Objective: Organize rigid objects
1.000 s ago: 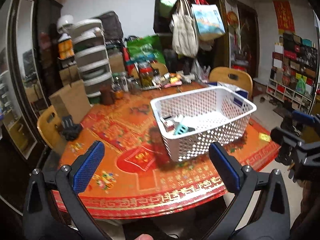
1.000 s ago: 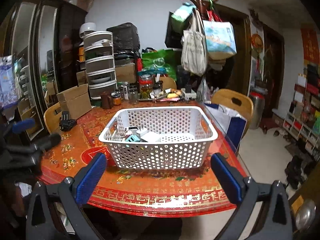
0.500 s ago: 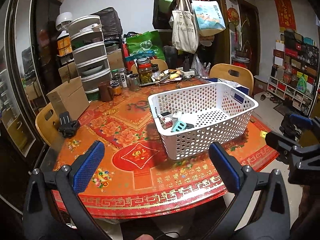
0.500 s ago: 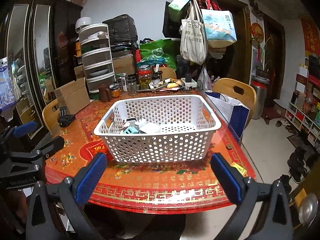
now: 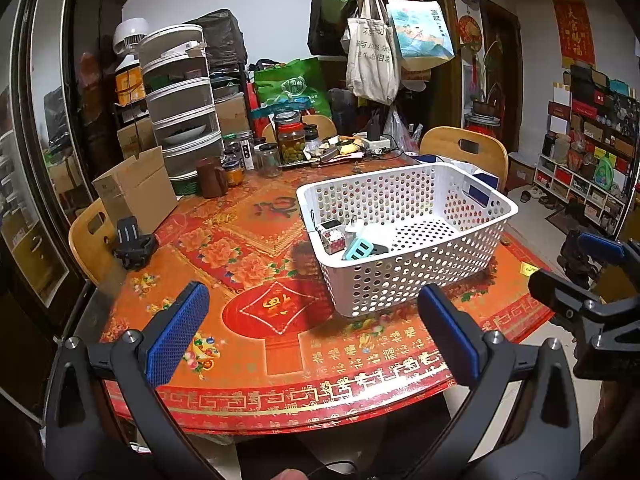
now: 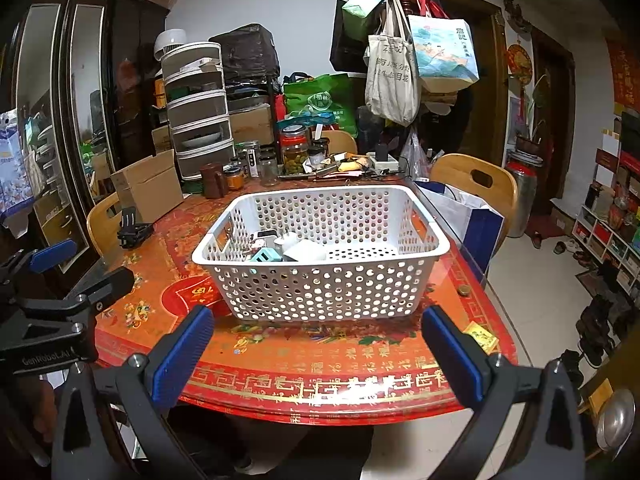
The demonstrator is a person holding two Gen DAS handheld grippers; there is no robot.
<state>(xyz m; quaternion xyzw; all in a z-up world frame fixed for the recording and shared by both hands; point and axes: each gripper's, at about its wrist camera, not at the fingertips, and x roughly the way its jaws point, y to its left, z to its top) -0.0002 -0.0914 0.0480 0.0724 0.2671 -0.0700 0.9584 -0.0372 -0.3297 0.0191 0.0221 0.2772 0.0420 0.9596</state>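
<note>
Red and gold cloth covers the round table [image 5: 280, 364], and clutter crowds its far edge and the wall behind. Going left to right in the left wrist view: a cardboard box [image 5: 136, 196] sits at the far left edge, with a black clip-like gadget [image 5: 134, 240] just in front of it on the cloth; jars [image 5: 290, 142] stand at the back; the white perforated basket [image 5: 404, 276] sits right of centre.

Inside the basket, small rigid items are bunched at its left end: a dice-patterned cube [image 5: 334, 238], a teal plug adapter [image 5: 358, 248] and a white block [image 6: 306, 250]. The right end is bare.

The left gripper [image 5: 316, 320] hovers spread wide and empty over the near cloth. The right gripper [image 6: 316, 334] is likewise spread and holding nothing, squared up on the basket's near wall.

Sorting looks nearly finished; the black gadget appears to be the only loose piece within reach, though whether it belongs to the task is uncertain. To fetch it well, the left gripper should travel low toward it, straddle its narrowest part, close firmly, then lift clear of the rim before lowering into the bare right end. A small yellow tag [image 6: 480, 334] lies near the right table edge.
</note>
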